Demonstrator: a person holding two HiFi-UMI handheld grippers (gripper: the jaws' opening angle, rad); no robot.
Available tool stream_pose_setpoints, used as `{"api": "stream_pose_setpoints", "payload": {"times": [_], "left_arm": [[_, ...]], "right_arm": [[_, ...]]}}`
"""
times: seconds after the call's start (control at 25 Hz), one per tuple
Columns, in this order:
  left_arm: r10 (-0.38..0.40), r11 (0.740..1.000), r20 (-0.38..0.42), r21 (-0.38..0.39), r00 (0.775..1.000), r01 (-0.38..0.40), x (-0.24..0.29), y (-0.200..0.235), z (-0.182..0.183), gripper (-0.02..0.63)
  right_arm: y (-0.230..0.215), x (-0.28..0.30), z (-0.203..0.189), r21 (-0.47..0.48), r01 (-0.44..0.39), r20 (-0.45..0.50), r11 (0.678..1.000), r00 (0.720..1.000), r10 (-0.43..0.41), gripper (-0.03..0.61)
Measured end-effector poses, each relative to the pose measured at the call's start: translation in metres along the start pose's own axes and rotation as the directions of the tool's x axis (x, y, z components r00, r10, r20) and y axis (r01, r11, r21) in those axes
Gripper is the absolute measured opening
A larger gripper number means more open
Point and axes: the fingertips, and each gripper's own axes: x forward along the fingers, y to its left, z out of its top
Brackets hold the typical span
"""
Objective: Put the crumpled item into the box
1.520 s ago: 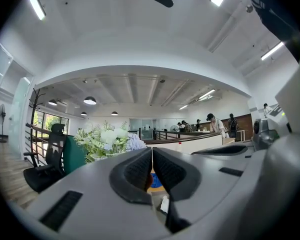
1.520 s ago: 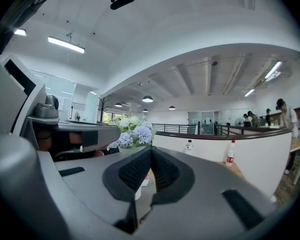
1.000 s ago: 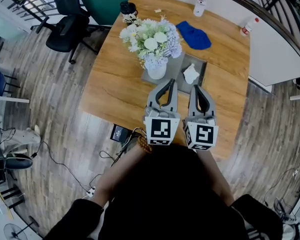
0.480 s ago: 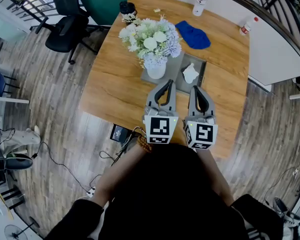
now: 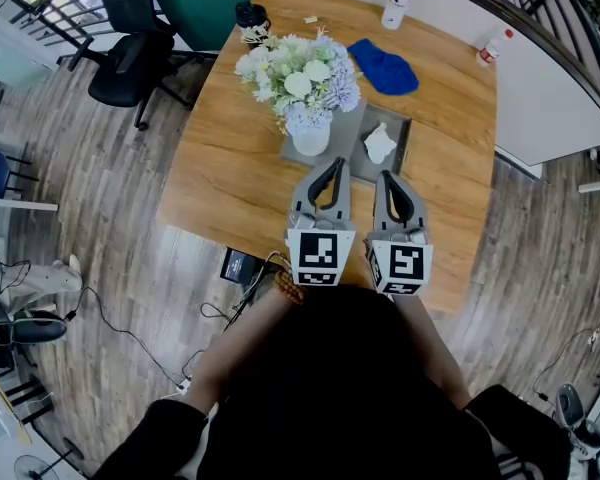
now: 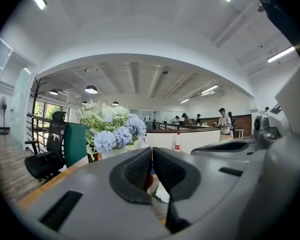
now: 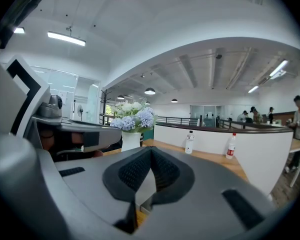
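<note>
Wood makes up the brown worktop (image 5: 230, 168) that carries everything here. On the left a white vase of white and pale blue flowers (image 5: 302, 83) stands on a flat grey mat (image 5: 342, 138).

Next comes our left gripper (image 5: 332, 165). Its two jaws are pressed together with nothing between them. It sits just in front of the vase. If we swing it forward or sideways without looking, we could knock the vase over, and the flowers would fall across the worktop.

A little to the right is the shallow grey box with a dark rim (image 5: 406, 148). The white crumpled paper lump (image 5: 380, 145) looks like it lies inside that box. We cannot be sure it is fully in and not just resting on the edge. If it is already in, a grab now would only pull it back out.

Then comes our right gripper (image 5: 388, 176), just in front of the box. Its jaws are also closed tight and hold nothing. If we reach for the lump with the jaws closed, we think we would only poke it. The paper looks light, so it could roll away, or the box could slide.

Our two grippers are side by side and very near each other, so they might bump. Further back lies a blue cloth (image 5: 383, 68), well out of the way.
</note>
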Motion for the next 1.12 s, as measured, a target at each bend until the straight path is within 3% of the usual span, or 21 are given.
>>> {"api": "stream_pose_setpoints", "payload": {"times": [1.12], "left_arm": [[-0.027,1.0,-0.017,-0.017,0.999,0.026,0.001,-0.011,-0.004,0.026]], "right_arm": [[-0.003,-0.004,-0.004,-0.01,-0.008,-0.021,1.0,1.0,0.008,0.006]]}}
